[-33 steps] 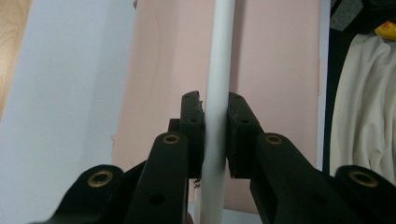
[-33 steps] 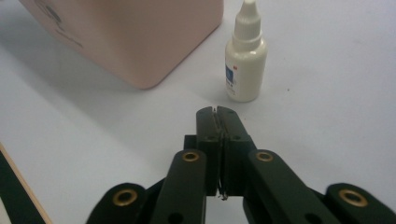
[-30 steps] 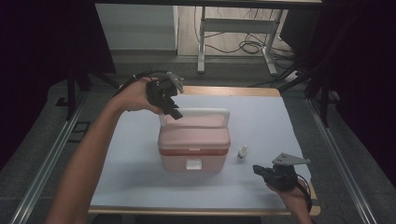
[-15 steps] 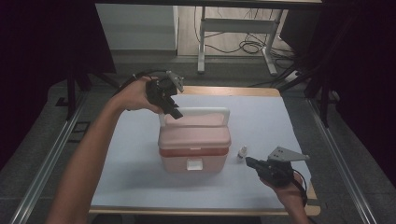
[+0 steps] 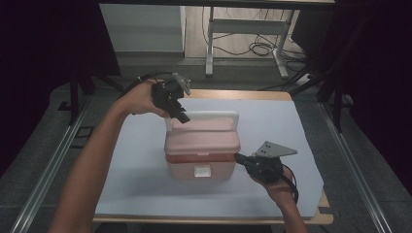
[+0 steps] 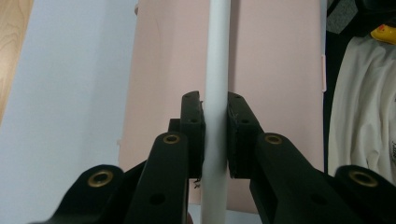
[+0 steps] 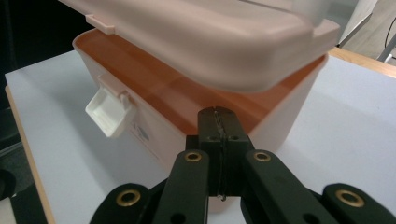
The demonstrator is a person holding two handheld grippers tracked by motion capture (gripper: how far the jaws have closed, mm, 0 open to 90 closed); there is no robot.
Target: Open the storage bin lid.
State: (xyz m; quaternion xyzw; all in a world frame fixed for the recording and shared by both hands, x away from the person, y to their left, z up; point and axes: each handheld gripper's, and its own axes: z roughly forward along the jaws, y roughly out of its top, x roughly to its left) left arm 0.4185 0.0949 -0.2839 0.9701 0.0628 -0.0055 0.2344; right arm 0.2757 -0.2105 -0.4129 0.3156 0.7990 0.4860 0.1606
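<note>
A pale blue-white sheet (image 5: 136, 160) covers a wooden table (image 5: 243, 93), whose bare edge shows along the far side. Around it the room is dark — grey floor, metal rails on both sides, and at the back a white desk frame (image 5: 243, 29) with cables on the floor beneath it.

A pink box (image 5: 201, 148) with a white handle (image 5: 209, 116) sits near the middle of the sheet. Its lid (image 7: 201, 42) is raised a little off the base, leaving a gap that shows the orange-pink inside; a white latch (image 7: 109, 112) hangs loose on the front wall.

The left gripper (image 5: 177, 109) reaches in from the far left corner of the box. In the left gripper view its jaws are closed onto the white handle bar, the pads (image 6: 194, 135) pressed against it from both sides.

The right gripper (image 5: 241, 159) is at the box's near right corner. In the right gripper view its jaws are pressed fully together with nothing visible between them — their tips sit right at the rim of the base, just under the lifted lid.
</note>
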